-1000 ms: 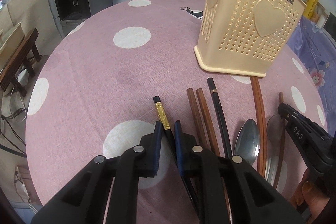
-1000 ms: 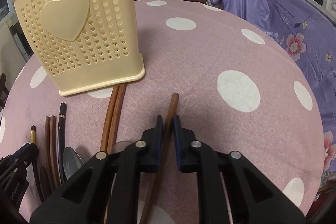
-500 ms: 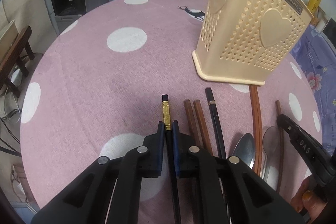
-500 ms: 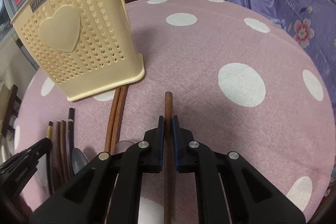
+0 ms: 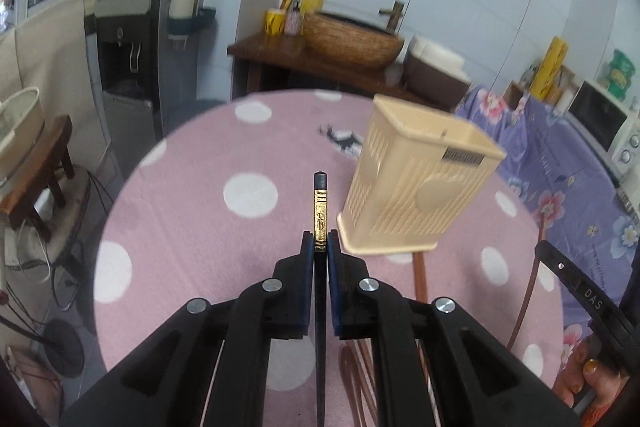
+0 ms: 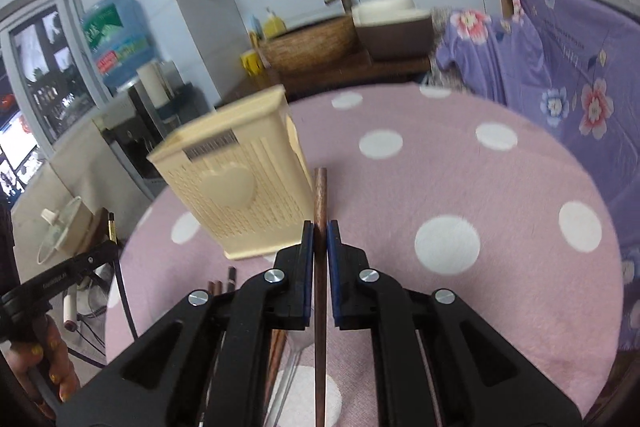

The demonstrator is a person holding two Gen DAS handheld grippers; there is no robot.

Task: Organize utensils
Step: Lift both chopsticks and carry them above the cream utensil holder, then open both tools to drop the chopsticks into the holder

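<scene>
The black chopstick with the gold band (image 5: 320, 215) is sitting pinched between the blue pads of the left gripper (image 5: 320, 247), its tip poking out past the fingers and lifted clear of the pink polka-dot table (image 5: 180, 227). Same deal on the other side: the right gripper (image 6: 320, 239) is clamping a brown wooden chopstick (image 6: 321, 195), also up in the air. The cream perforated utensil holder (image 5: 416, 187) is standing upright near the middle of the table, between the two grippers. A few brown chopsticks (image 5: 360, 379) and a clear-handled utensil (image 6: 292, 367) are lying flat toward the near edge of the table. Background is looking pretty blurry, with a water dispenser (image 5: 120, 59) off past the far left edge.
</scene>
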